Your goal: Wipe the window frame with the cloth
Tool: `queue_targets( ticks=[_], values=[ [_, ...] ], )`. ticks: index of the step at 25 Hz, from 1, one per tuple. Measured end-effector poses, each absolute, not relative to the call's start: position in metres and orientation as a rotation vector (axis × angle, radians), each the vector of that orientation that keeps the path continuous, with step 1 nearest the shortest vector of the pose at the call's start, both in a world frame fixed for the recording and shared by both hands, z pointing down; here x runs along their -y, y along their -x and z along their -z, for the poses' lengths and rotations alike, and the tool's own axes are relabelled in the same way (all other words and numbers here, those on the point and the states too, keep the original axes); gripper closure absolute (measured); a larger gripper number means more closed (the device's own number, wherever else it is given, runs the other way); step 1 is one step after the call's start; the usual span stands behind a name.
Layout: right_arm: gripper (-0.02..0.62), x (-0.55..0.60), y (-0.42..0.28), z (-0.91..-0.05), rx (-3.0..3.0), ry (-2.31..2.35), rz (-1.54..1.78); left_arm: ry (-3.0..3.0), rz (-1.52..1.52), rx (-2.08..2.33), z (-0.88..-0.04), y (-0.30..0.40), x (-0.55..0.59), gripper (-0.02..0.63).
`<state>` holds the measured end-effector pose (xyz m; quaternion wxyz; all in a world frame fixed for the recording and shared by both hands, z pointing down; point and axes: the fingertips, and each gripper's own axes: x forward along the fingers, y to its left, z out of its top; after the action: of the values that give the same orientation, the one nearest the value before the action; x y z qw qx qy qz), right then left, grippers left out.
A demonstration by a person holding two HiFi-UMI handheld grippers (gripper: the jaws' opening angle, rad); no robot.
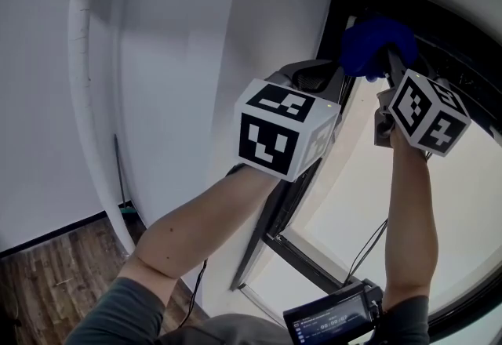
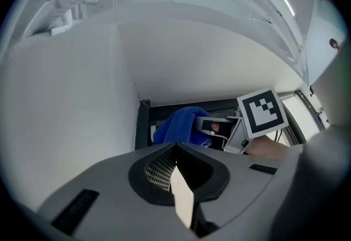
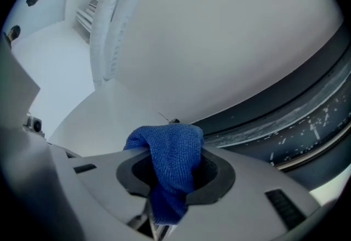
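Note:
A blue cloth [image 1: 375, 44] is bunched against the top corner of the black window frame [image 1: 339, 14]. My right gripper [image 1: 390, 61] is shut on it, raised high at the right. In the right gripper view the cloth [image 3: 171, 159] fills the jaws and drapes over them, touching the dark frame [image 3: 285, 116]. My left gripper [image 1: 312, 75] is held up just left of the cloth, beside the frame's upright, jaws shut with nothing in them. The left gripper view shows the cloth [image 2: 176, 125] ahead of its shut jaws [image 2: 181, 197], apart from them.
A white wall [image 1: 180, 61] runs along the left of the frame, with a white pipe [image 1: 82, 100] further left. Pale window glass [image 1: 353, 202] lies below the grippers. Wooden floor [image 1: 55, 273] shows at the bottom left. A small device with a screen [image 1: 329, 318] sits at the person's chest.

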<state>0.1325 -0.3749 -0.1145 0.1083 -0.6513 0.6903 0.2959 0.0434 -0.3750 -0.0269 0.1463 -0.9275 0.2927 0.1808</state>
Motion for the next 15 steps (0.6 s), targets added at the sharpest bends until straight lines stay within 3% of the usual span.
queue_targets(
  ticks=[15],
  values=[
    [0.477, 0.252, -0.226, 0.115, -1.799, 2.12, -0.964, 2.818, -0.592, -0.467, 0.02, -0.157, 0.306, 0.597]
  ],
)
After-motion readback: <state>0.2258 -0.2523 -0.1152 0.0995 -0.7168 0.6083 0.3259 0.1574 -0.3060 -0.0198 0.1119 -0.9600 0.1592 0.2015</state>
